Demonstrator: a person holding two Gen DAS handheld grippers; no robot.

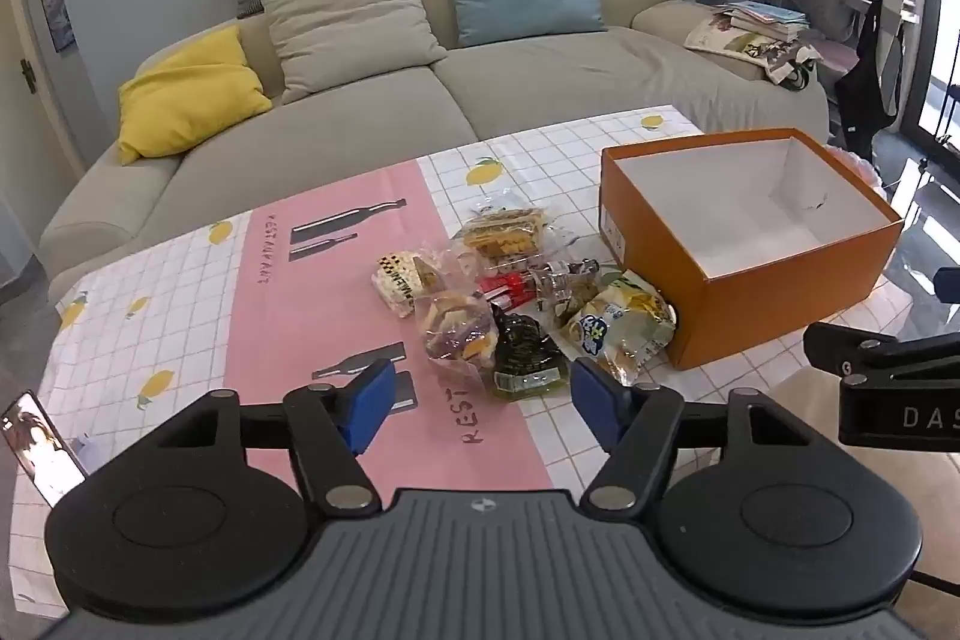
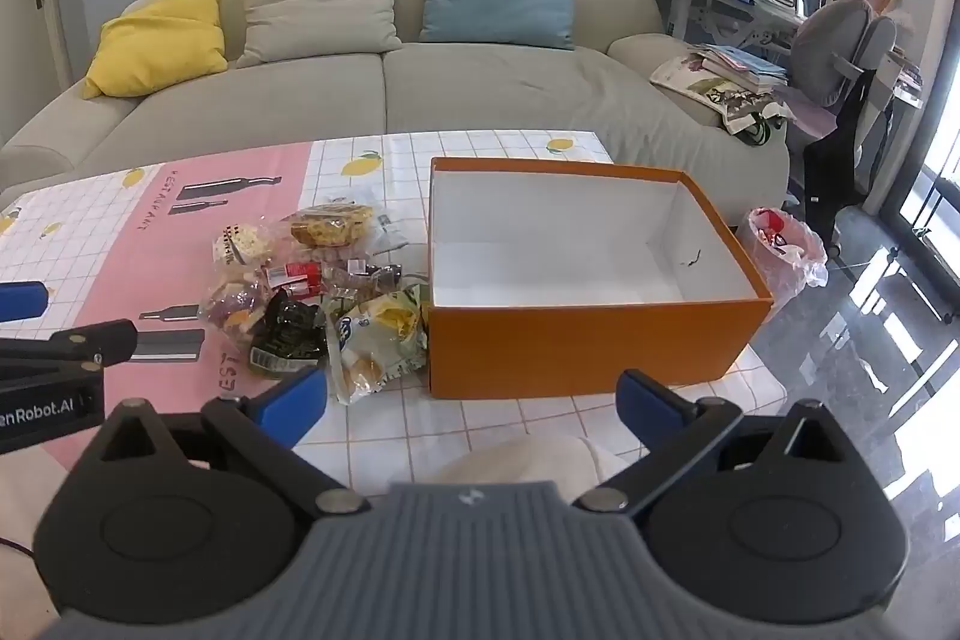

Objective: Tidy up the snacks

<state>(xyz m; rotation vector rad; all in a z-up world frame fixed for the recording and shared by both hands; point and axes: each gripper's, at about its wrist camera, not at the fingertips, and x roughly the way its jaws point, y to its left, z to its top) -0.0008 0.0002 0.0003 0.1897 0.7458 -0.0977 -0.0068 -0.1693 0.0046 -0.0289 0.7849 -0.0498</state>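
A pile of snack packets (image 1: 510, 298) lies on the table, left of an open orange box (image 1: 744, 280) with a white, empty inside. The pile (image 2: 312, 292) and the box (image 2: 576, 346) also show in the right wrist view. The pile holds a dark green packet (image 1: 528, 358), a yellow-green bag (image 1: 624, 325), a red packet (image 1: 510, 287) and clear bags of biscuits (image 1: 459, 331). My left gripper (image 1: 480, 403) is open and empty, just short of the dark green packet. My right gripper (image 2: 474, 400) is open and empty, in front of the box's near wall.
The table wears a pink and white lemon-print cloth (image 1: 336, 292). A phone (image 1: 42, 451) lies at its near left corner. A beige sofa with cushions (image 2: 384, 58) stands behind. A bin with a pink bag (image 2: 780, 250) and a cluttered desk with a chair (image 2: 840, 34) are at the right.
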